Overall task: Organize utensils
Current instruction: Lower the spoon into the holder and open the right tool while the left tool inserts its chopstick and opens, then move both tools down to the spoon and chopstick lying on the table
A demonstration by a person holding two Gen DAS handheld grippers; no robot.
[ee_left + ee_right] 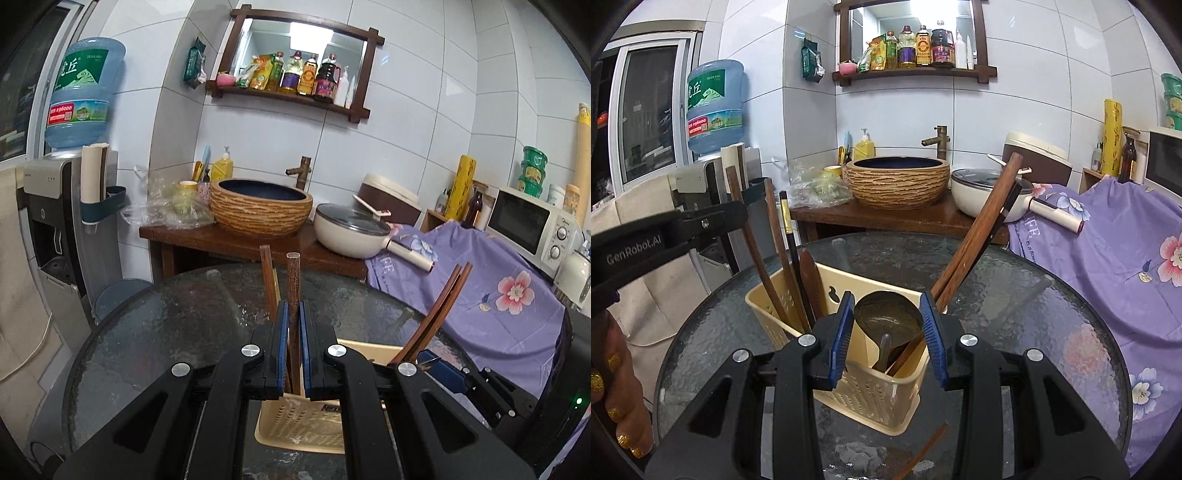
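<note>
Left claw [293,325] clamped on a chopstick [293,295] standing upright over the basket [871,391] on the tabletop [1015,295]; right claw [886,321] spread apart, straddling the basket's ladle [886,317]; one chopstick lay loose [923,454] on the tabletop below it.
</note>
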